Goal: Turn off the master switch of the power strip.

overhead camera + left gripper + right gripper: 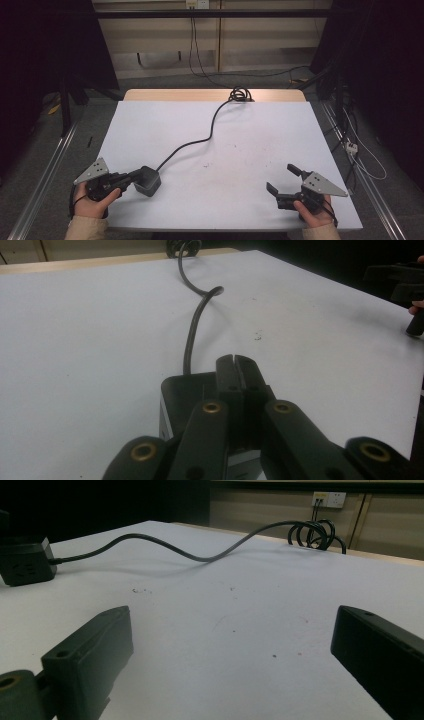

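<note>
The left gripper (134, 176) had its jaws drawn together, tips over the top of the black power block (148, 180). In the left gripper view the jaws sat pressed side by side above the block (187, 390), with nothing seen between them; I judged them closed and resting against the block rather than clamped round it, though the contact face was hidden. The block lay near the front left corner of the white table (260, 130), just ahead of the left gripper. The black cable (200, 141) ran from the block's far side in a loose S toward the coil (240, 94) at the table's back edge.

The right gripper (285, 182) was held well to the right of the block, jaws spread wide, empty, hovering low over bare table.

Risks as judged:
- A push from closed jaws could skid or tip the block, since nothing held it down.
- The cable had slack now; dragging the block further from the coil could use it up and jerk the block back or pull the coil off the edge.
- A grip on the block's top edge alone looked shallow and could slip.
- The right gripper was too far from the block to steady it quickly.
</note>
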